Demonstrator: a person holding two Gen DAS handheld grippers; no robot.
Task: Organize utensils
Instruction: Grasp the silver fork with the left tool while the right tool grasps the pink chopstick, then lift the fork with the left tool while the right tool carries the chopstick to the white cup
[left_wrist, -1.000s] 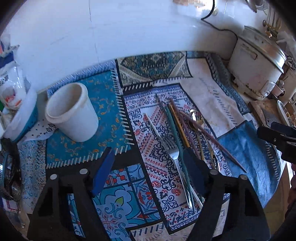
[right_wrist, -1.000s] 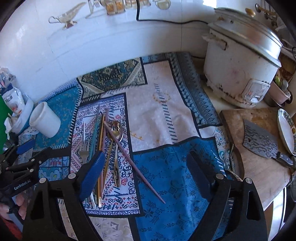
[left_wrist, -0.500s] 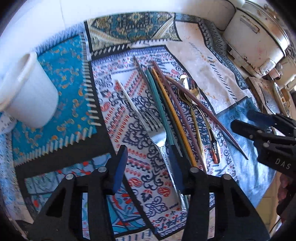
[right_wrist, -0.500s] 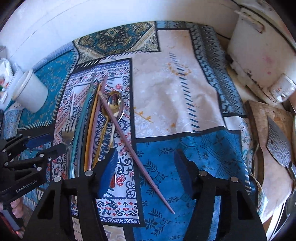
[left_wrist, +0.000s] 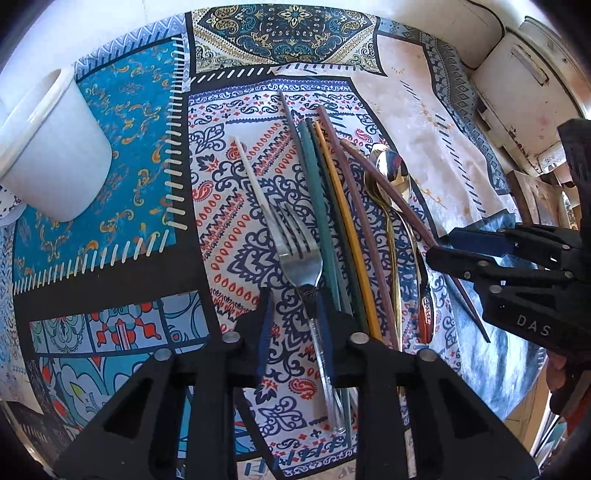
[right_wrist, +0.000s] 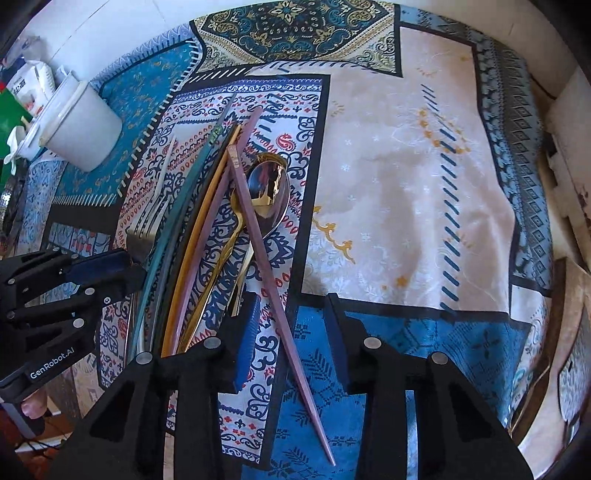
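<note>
Utensils lie side by side on a patterned cloth: a silver fork, teal, orange and purple chopsticks, and gold spoons. My left gripper is low over the fork's neck, its jaws narrowed on either side of the handle with a gap still showing. My right gripper straddles a slanted purple chopstick, jaws open. A white cup stands at the far left; it also shows in the right wrist view.
A white rice cooker stands at the right. Packets sit behind the cup. A wooden board edge shows at the far right. A white tiled wall runs along the back.
Both grippers have come down closer to the cloth. The left jaws have narrowed around the fork handle. The right jaws have narrowed around the slanted purple chopstick.
</note>
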